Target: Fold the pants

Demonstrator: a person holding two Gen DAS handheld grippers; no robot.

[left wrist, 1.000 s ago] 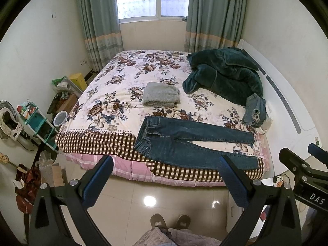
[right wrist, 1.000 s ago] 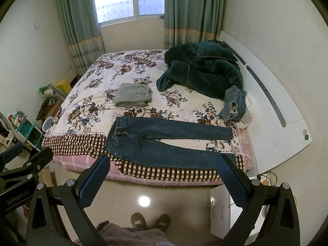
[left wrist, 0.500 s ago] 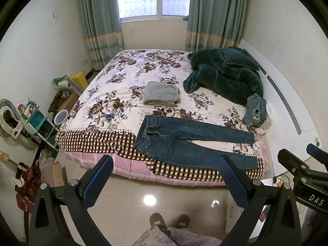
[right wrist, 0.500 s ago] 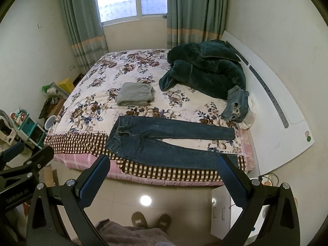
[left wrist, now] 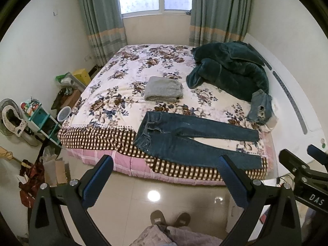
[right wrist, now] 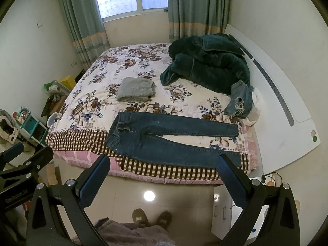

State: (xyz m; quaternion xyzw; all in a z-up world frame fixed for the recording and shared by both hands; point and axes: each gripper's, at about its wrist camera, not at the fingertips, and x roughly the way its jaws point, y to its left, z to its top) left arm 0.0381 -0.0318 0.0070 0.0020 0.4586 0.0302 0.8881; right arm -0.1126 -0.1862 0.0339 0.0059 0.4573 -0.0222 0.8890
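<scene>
Dark blue jeans [left wrist: 184, 139] lie flat on the near edge of the bed, waist to the left, both legs spread to the right. They also show in the right wrist view [right wrist: 164, 137]. My left gripper [left wrist: 164, 176] is open and empty, held high above the floor, well short of the bed. My right gripper [right wrist: 162, 176] is open and empty at a similar height and distance. The right gripper's body shows at the right edge of the left wrist view [left wrist: 303, 176].
The bed [left wrist: 114, 94] has a floral cover. On it lie a folded grey garment [left wrist: 163, 89], a dark green blanket [left wrist: 229, 71] and light ripped jeans [left wrist: 260, 108]. Shelves and clutter [left wrist: 39, 119] stand left of the bed. A white headboard [right wrist: 287, 110] stands at the right.
Both grippers have drifted slightly, so the bed and jeans sit a little differently in view. Nothing on the bed has moved.
</scene>
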